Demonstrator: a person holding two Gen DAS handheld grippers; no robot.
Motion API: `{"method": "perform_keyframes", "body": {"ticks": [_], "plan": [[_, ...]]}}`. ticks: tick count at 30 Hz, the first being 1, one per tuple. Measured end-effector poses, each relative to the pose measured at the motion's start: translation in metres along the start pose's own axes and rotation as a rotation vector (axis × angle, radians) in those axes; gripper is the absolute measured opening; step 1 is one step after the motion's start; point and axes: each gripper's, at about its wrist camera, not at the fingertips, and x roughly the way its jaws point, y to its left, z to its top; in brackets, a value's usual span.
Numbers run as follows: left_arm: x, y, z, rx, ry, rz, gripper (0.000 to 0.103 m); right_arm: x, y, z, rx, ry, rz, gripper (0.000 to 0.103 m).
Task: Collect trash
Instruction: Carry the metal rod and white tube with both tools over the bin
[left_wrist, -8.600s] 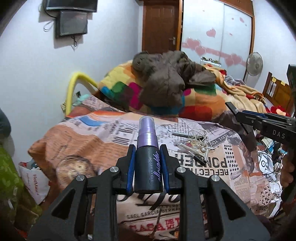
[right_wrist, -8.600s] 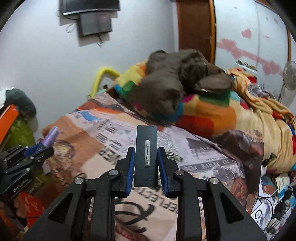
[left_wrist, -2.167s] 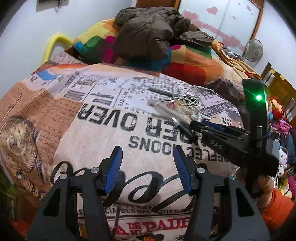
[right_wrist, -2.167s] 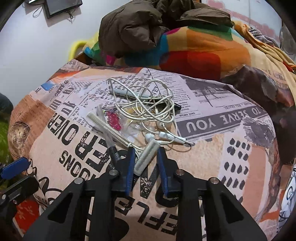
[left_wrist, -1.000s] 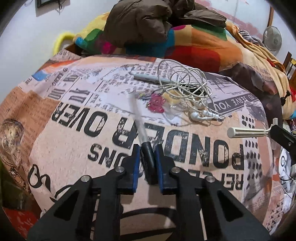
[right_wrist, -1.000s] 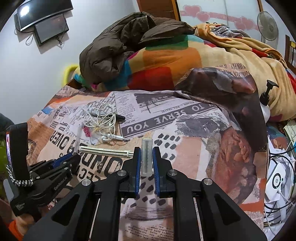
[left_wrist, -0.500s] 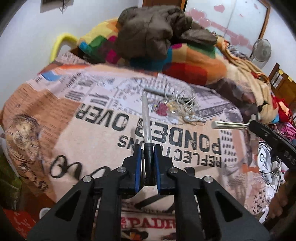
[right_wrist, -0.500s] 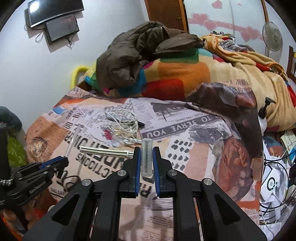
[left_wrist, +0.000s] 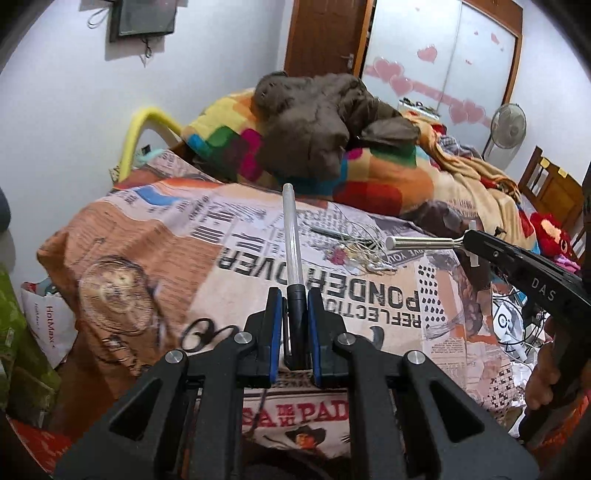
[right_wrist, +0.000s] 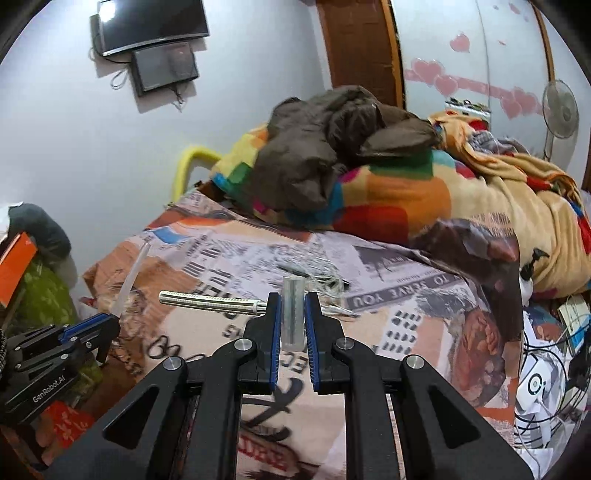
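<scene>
The bed (left_wrist: 140, 258) spreads out below and ahead of both my tongs, covered in a newspaper-print sheet (right_wrist: 388, 295). Beyond my tongs at the far end, a multicoloured blanket (left_wrist: 376, 173) is heaped up with a brown jacket (left_wrist: 314, 125) on top of it. Between that heap and my tongs, a tangle of white earphone cable (left_wrist: 360, 240) lies on the sheet, with something small and pink (left_wrist: 337, 256) mixed into it.

My left tongs (left_wrist: 293, 332) are clamped on the dark end of a long clear tube (left_wrist: 291, 236), which sticks straight out ahead of them, up off the bed. My right tongs (right_wrist: 291, 328) are closed on a short clear cylinder (right_wrist: 293, 314) standing upright between the blue pads; a ridged silver stick (right_wrist: 210, 297) juts sideways from them toward my left tongs. Both pieces are lifted clear of the sheet, the cable tangle just beyond them.
</scene>
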Motion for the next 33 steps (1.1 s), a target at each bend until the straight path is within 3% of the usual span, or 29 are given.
{"method": "perform_keyframes", "body": {"ticks": [17,33], "plan": [[-0.093,0.108,-0.035,-0.075,-0.088,0.145,0.012,-0.004,0.123,-0.007,-0.119,0.026,0.137,0.011],[-0.152,0.24,-0.114,-0.29,-0.095,0.271,0.012,0.02,0.272,-0.045,-0.327,0.112,0.284,0.011]]}}
